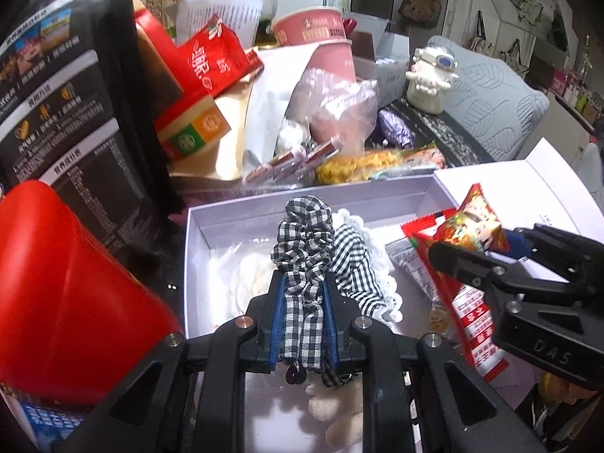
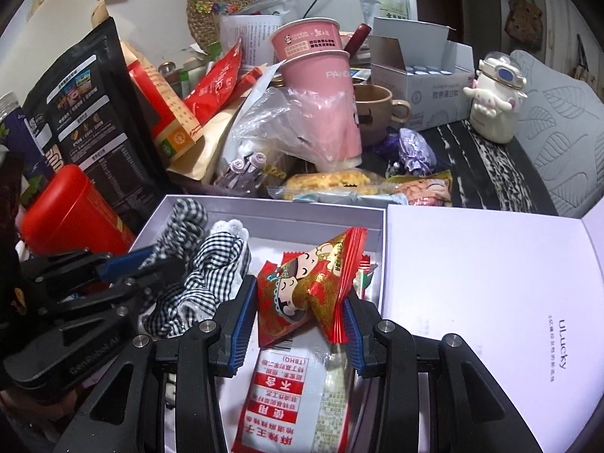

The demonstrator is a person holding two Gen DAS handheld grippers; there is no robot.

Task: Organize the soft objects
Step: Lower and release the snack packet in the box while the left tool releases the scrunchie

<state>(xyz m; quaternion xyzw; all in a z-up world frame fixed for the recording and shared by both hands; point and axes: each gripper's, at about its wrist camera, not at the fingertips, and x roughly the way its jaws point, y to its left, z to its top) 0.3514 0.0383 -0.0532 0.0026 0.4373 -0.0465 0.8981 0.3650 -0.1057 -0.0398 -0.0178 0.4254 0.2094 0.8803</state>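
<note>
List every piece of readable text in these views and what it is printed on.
"ULucky": white box lid
"PAND", cut off: pink paper cup
"DAS": right gripper body
"(TBHO)": snack packet in the box
Black pouch, small carton, red packets' print: too small or blurred to read.

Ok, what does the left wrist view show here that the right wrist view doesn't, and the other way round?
Only the left wrist view shows the beige plush toy below the left gripper, and that gripper shut on the checked scrunchie seen head-on.

Only the right wrist view shows the brown mug, the printed white lid face-on, and the right gripper closed on the red snack packet from behind.

Both show the white box, the scrunchie, the packet, the pink cups and the white figurine.
</note>
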